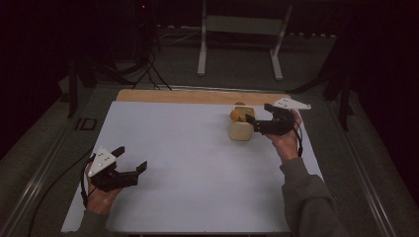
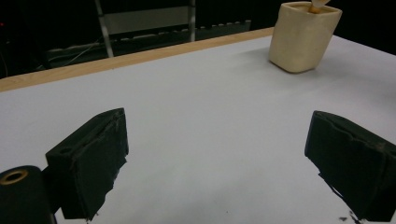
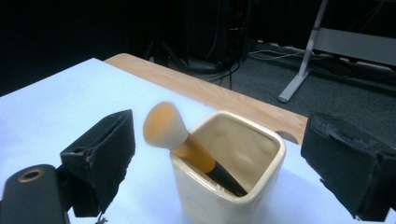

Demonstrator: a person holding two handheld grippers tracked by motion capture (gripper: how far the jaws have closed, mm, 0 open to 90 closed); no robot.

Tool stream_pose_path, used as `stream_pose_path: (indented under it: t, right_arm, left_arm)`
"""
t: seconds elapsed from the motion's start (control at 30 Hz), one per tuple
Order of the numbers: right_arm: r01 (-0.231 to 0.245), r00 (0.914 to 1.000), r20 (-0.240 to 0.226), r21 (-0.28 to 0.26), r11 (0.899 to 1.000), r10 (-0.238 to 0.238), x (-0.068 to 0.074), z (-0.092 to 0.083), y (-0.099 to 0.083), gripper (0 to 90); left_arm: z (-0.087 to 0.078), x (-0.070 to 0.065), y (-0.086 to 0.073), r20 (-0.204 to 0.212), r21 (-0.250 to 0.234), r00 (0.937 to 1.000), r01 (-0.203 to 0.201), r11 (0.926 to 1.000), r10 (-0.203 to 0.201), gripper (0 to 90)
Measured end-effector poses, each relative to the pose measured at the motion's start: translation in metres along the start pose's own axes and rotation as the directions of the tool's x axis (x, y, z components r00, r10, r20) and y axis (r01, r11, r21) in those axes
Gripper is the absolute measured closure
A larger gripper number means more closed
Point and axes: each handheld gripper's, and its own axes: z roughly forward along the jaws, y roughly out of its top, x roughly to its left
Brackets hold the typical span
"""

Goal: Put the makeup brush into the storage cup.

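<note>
A cream square cup (image 1: 240,129) (image 3: 229,172) (image 2: 302,35) stands on the white sheet at the back right. A makeup brush (image 3: 184,144) with an orange head (image 1: 235,115) leans inside it, handle down, head over the rim. My right gripper (image 1: 258,119) (image 3: 219,158) hovers just right of the cup, open, jaws either side of the cup without touching the brush. My left gripper (image 1: 132,159) (image 2: 219,168) rests open at the front left, nothing between its jaws.
The white sheet (image 1: 188,168) covers a wooden table whose bare edge (image 1: 197,96) runs along the back. A metal stand (image 1: 239,29) and cables (image 1: 148,69) sit on the dark floor beyond. A person's sleeve (image 1: 309,197) comes in from the bottom right.
</note>
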Motion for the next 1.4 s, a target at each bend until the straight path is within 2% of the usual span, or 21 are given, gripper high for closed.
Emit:
stream_pose_path:
  t: [0.57,0.9,1.2,1.3,1.4]
  right_arm:
    - [0.007,0.9995,-0.032,-0.005,1.000,-0.007,-0.001,-0.011,-0.016,9.7]
    - [0.012,0.9988,-0.048,-0.020,1.000,-0.013,-0.003,-0.029,-0.028,9.7]
    - [0.005,0.9981,-0.060,-0.041,0.999,-0.007,-0.007,-0.048,-0.046,9.7]
    - [0.007,0.9987,-0.050,-0.045,0.999,-0.010,-0.005,-0.052,-0.052,9.7]
    - [0.002,0.9983,-0.058,-0.051,0.999,-0.005,-0.003,-0.056,-0.060,9.7]
  left_arm:
    - [-0.003,0.003,0.000,-0.004,0.001,1.0000,0.002,1.0000,-0.002,5.6]
    - [-0.005,0.007,0.000,-0.008,0.001,0.9999,0.008,1.0000,-0.008,4.3]
    - [-0.004,0.008,0.001,-0.010,0.003,0.9999,0.007,1.0000,-0.007,4.1]
    - [-0.005,0.008,0.001,-0.012,0.003,0.9999,0.007,1.0000,-0.007,4.1]
    - [-0.005,0.009,0.001,-0.014,0.004,0.9999,0.006,1.0000,-0.006,4.1]
